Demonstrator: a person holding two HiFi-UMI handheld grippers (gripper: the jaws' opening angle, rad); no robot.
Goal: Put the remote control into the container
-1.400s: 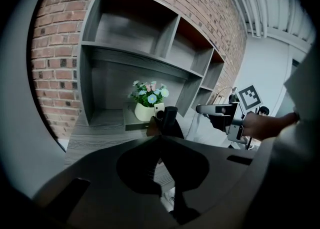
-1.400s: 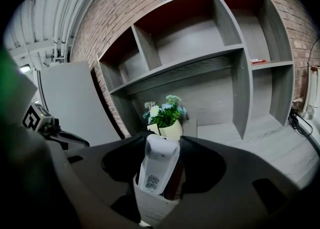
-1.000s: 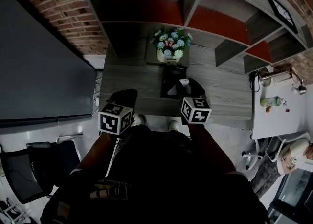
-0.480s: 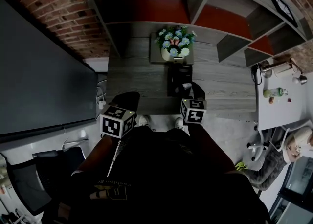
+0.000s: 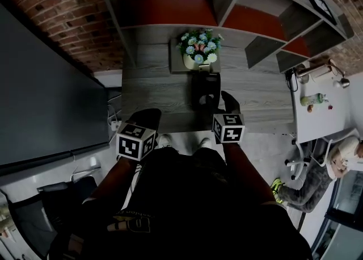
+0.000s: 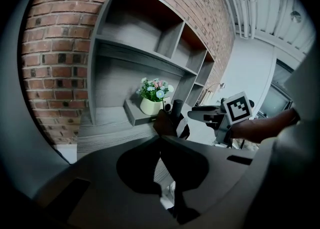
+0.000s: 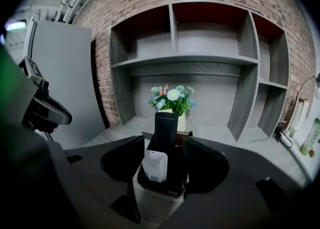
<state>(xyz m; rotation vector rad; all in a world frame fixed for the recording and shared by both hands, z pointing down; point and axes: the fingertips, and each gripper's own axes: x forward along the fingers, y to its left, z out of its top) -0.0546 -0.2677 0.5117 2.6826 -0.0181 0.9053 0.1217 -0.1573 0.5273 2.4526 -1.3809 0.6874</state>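
Note:
A white remote control [image 7: 155,166] stands upright in a black container [image 7: 175,183] beside a taller black object [image 7: 166,127]. My right gripper [image 7: 161,169] is open, one jaw on each side of the container, touching nothing. In the head view the container [image 5: 205,91] sits mid-table with the right gripper [image 5: 222,101] at its near right side. My left gripper [image 5: 144,120] hangs at the table's near edge, left of the container, shut and empty. From the left gripper view the container [image 6: 173,120] and the right gripper's marker cube [image 6: 238,108] show ahead.
A pot of flowers [image 5: 198,54] stands just behind the container on the grey wooden table [image 5: 159,91]. Wall shelves [image 5: 170,9] rise behind it. A dark panel [image 5: 45,94] fills the left. A white side table [image 5: 320,118] and a seated person [image 5: 317,176] are at the right.
The white remote that was at the right gripper's tips now stands in the container, and the right jaws are apart from it. The left gripper has hardly moved.

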